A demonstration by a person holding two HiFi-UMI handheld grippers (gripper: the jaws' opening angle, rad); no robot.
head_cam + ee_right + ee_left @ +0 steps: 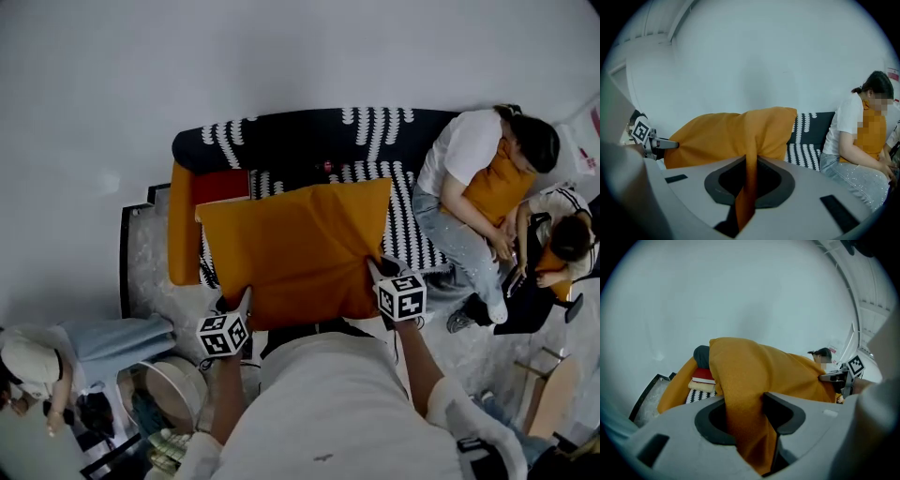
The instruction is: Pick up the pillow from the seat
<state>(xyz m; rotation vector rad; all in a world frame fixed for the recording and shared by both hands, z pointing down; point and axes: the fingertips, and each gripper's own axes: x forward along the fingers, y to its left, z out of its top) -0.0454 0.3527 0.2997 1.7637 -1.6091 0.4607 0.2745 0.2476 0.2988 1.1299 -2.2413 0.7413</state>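
A big orange pillow hangs lifted above the black-and-white patterned sofa seat, held by its two near corners. My left gripper is shut on the near left corner; a thick fold of orange fabric fills its jaws. My right gripper is shut on the near right corner, with a thin pinch of fabric between its jaws. From the right gripper view the pillow stretches left to the other gripper.
A second orange cushion and a red book lie at the sofa's left end. A person in a white shirt sits on the right end, another person beside. A round basket and a crouching person are at lower left.
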